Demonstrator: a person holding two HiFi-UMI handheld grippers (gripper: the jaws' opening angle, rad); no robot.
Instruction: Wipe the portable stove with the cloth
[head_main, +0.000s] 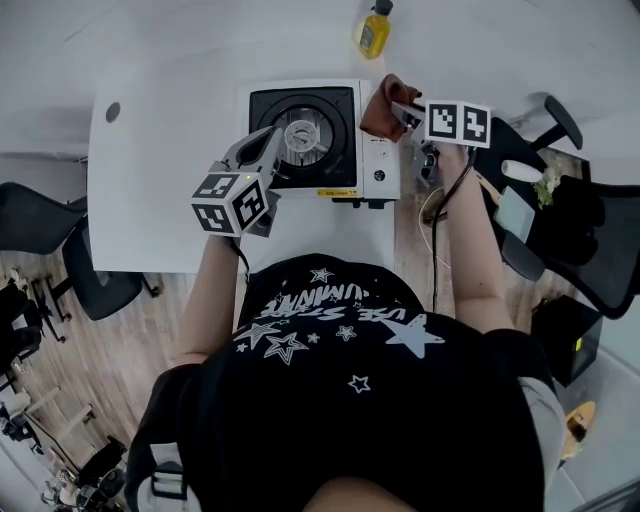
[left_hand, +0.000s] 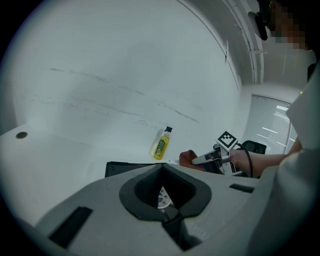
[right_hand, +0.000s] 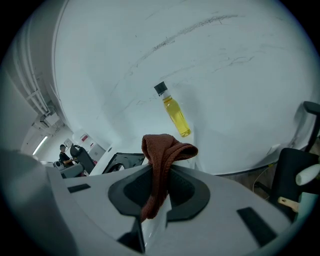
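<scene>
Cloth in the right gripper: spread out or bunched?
Bunched. The brown cloth is folded over itself in a lump and pinched between the jaws of the right gripper, not spread flat.

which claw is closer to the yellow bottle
Right. The right claw, shut on the cloth, hangs over the stove's right side, close to the bottle; the left claw is over the burner, farther off.

stove (left_hand: 122, 169) mostly hidden, bottle (left_hand: 161, 144) label too small
</scene>
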